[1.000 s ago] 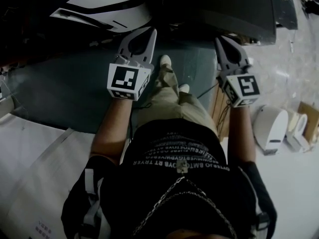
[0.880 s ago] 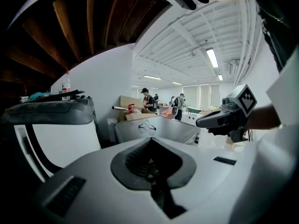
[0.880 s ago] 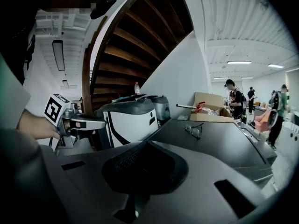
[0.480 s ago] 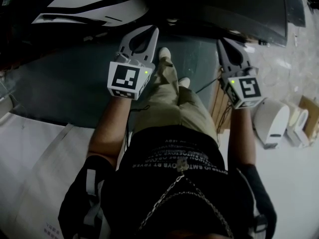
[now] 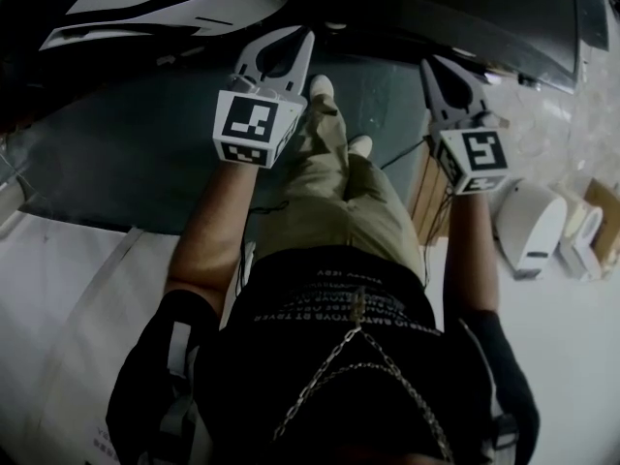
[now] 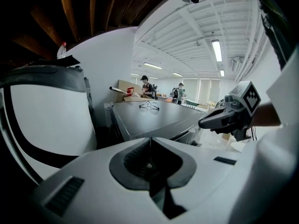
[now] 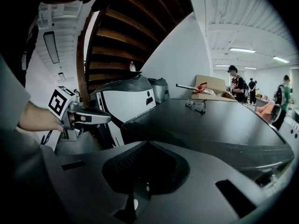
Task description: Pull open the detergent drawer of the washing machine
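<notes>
floor (image 5: 126,163), washing machine (image 5: 465,17) beyond right tool (image 5: 432,65)

Left gripper (image 5: 306,39) and right gripper (image 5: 432,64) are held out side by side, well apart, both pointed to the far side and tilted downward. Jaws of both are seen pressed together, with nothing between them. A marker cube (image 5: 254,127) is carried at each gripper's near end. Left forearm (image 5: 208,231) and right forearm (image 5: 473,250) are stretched forward, bare below dark sleeves.
</notes>
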A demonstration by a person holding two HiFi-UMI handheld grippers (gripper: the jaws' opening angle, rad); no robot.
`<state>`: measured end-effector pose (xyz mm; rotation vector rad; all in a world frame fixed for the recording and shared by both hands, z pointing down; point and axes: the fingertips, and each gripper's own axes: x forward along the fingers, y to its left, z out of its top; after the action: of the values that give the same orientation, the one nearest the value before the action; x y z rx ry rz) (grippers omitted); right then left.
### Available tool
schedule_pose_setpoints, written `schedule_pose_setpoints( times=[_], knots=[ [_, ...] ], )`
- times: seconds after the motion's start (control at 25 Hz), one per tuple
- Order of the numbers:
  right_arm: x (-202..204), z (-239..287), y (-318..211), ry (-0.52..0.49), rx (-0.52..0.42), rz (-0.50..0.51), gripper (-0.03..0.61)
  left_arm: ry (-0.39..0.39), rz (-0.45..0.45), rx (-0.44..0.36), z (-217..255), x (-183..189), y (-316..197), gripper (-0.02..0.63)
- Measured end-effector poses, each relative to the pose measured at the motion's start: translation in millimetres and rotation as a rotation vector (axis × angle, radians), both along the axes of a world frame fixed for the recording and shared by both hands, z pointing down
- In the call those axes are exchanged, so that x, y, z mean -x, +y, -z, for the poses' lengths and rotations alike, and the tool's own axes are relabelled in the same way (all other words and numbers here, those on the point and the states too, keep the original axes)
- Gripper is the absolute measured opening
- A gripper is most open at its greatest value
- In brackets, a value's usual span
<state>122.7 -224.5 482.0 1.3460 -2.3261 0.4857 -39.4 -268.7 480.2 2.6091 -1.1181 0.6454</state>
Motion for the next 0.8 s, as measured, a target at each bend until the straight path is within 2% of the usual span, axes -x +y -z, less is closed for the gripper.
schedule_pose_setpoints(
  times=[0.24, 0.44, 0.48, 0.52, 0.6, 0.8],
  knots=[
    [-0.5, -22.6, -3.6, 0.009, 0.058, -0.005, -0.014, -0.007, 0.01, 0.074, -27.9, 0.4, -6.8, 0.006],
    [-12.7, -44.1, -8.4, 0.015, 0.084, -0.043, -0.01, 0.0, 0.006, 0.13, -46.5, 0.8, -10.0, 0.071],
    [-13.8, -49.7, -9.9, 0.016, 0.094, -0.045, 0.027, 0.003, 0.002, 0.141, -49.5, 0.7, -11.0, 0.08],
    [-13.1, -54.9, -10.9, 0.014, 0.11, -0.04, 0.102, 0.007, 0.0, 0.148, -51.9, 0.7, -12.2, 0.088],
    [-9.8, -62.1, -12.5, 0.009, 0.139, -0.032, 0.117, 0.009, 0.0, 0.157, -55.4, 0.7, -14.8, 0.095],
    [-10.0, -64.8, -18.6, 0.012, 0.135, -0.04, 0.123, 0.004, 0.004, 0.159, -59.3, -1.1, -20.5, 0.123]
  ],
)
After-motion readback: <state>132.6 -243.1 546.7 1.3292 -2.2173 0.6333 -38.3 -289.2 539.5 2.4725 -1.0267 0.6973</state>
